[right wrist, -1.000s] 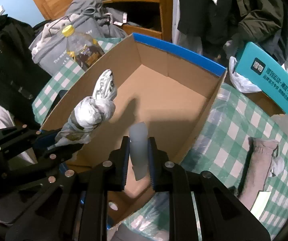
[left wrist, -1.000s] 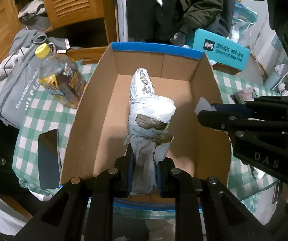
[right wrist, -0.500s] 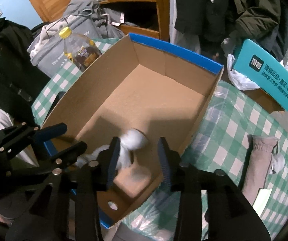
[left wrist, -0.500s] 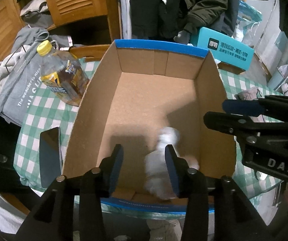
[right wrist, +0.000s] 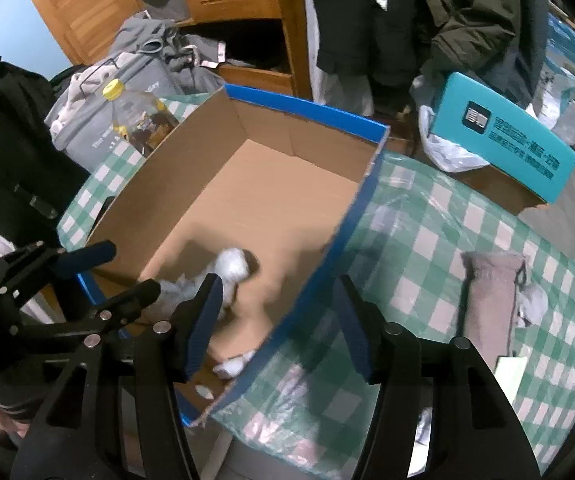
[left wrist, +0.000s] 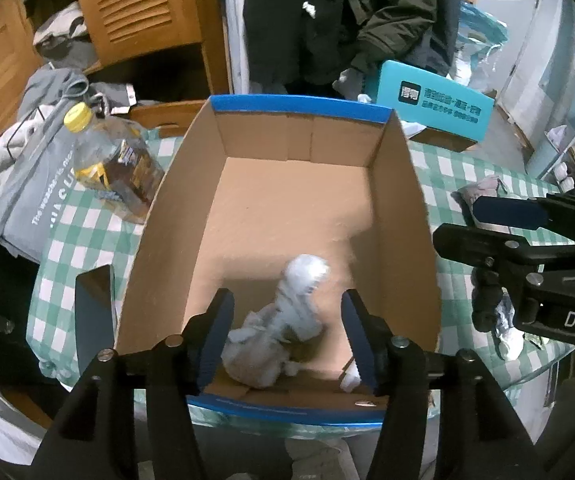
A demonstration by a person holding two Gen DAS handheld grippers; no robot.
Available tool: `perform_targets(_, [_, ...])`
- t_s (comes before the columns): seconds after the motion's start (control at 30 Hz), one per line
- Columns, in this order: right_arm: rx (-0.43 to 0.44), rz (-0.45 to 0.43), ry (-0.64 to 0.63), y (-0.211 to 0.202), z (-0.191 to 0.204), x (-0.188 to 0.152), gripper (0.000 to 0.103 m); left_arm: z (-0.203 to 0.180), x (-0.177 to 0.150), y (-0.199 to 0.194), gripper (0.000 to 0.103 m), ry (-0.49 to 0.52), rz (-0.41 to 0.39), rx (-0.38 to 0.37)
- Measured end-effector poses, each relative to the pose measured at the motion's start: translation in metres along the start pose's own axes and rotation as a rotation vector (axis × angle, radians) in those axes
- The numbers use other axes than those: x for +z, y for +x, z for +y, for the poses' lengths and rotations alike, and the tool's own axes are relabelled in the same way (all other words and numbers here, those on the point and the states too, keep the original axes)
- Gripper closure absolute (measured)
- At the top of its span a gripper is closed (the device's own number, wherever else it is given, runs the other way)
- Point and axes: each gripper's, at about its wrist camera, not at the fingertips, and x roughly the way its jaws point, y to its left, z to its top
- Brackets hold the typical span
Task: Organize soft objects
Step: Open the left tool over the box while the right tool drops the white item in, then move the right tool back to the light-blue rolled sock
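A white and grey rolled bundle of socks (left wrist: 283, 320) lies blurred on the floor of the open cardboard box (left wrist: 287, 136), near its front wall. My left gripper (left wrist: 289, 330) hangs above it, its jaws opening, pads clear of the cloth. In the right wrist view the same bundle (right wrist: 227, 276) shows in the box (right wrist: 307, 110). My right gripper (right wrist: 277, 326) straddles the box's right wall, jaws opening, with nothing gripped. A pinkish sock (right wrist: 487, 296) lies flat on the checked cloth to the right of the box.
A yellow-capped bottle (left wrist: 107, 160) stands left of the box beside a grey bag (left wrist: 19, 196). A dark phone (left wrist: 93, 312) lies at the table's left edge. A teal carton (left wrist: 435, 106) sits behind. The green checked tablecloth (right wrist: 447, 232) spreads right of the box.
Both grippers went from shut on the sock bundle to open. The bundle dropped from upright above the box to the box floor. The right gripper shifted right, over the box wall.
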Motion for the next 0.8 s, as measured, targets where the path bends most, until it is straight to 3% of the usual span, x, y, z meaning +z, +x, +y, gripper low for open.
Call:
perform_targets(0.13, [-0.017,-0.010,0.011,-0.009,-0.009,-0.007,0.040,-0.010,0.001,-0.004,0.042,0.022,-0.008,0.002])
perform_targets(0.5, [-0.049,-0.035,0.028,-0.034,-0.032,-0.025,0.039,-0.040,0.003,-0.011,0.033,0.090,-0.030,0.006])
perform_targets(0.8, [-0.104,-0.044,0.063,-0.052,-0.062,-0.047,0.038,-0.071,0.002,-0.012,0.030,0.147,-0.028,-0.002])
